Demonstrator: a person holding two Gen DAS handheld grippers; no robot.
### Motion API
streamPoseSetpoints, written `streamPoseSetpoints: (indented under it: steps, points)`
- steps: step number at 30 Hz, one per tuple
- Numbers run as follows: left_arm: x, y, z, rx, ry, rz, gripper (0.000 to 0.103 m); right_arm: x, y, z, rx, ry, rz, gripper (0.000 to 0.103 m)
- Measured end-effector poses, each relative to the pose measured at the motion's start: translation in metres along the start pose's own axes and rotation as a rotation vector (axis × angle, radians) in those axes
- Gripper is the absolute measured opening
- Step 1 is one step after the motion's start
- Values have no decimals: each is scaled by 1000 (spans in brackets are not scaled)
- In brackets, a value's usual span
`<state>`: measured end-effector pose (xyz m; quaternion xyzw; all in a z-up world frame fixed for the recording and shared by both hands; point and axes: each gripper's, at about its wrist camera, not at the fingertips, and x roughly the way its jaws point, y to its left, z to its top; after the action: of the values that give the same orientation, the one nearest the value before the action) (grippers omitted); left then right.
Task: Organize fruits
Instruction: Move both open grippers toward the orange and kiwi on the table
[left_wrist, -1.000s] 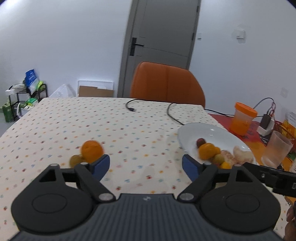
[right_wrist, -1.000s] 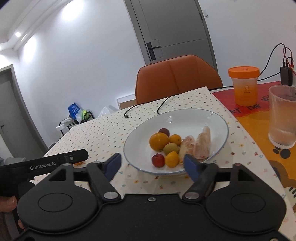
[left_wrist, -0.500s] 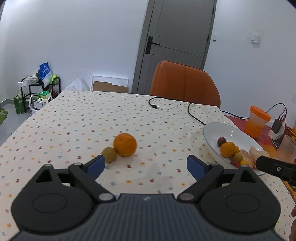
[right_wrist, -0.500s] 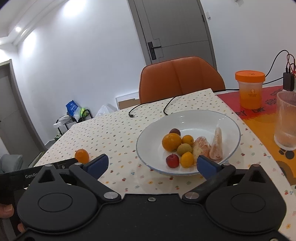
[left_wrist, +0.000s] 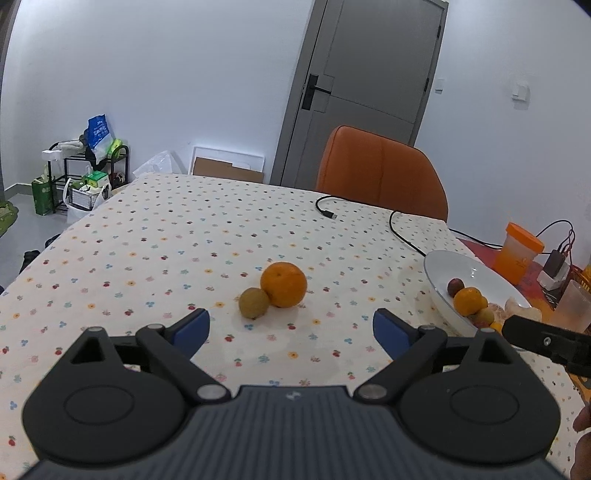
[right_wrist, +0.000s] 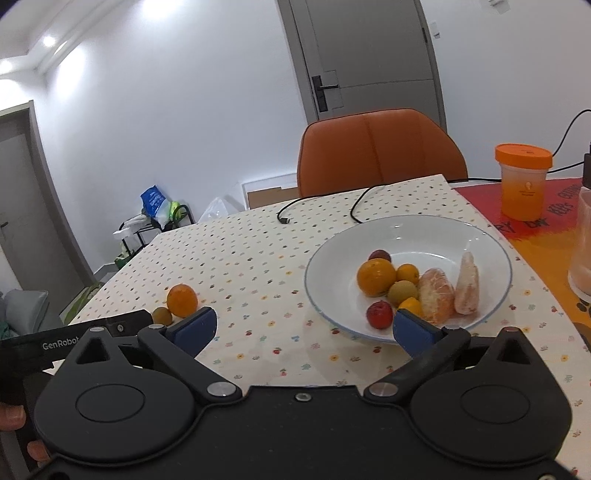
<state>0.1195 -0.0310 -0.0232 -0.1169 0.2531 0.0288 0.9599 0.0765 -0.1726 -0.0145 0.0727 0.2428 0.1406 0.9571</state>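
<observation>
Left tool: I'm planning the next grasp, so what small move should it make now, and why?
Probably ease the open left tool forward and down around the orange. It and the small greenish fruit touching it lie on the tablecloth, outside the white bowl, and both tools are empty.

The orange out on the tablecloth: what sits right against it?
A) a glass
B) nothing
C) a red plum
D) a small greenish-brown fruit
D: the small greenish-brown fruit touches the orange on the tablecloth, apart from the white plate.
</observation>
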Motion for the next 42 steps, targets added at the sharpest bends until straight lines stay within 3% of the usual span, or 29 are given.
streamPoseSetpoints:
  steps: [29,38,42]
  points:
    - [17,43,-3,-37,32,54,93,37,48,4,-90,16,99,102]
    - [36,42,3,-48,57,67,81,48,43,3,-80,33,108,101]
    - [43,39,5,-39,65,61,73,54,45,3,-93,46,120,94]
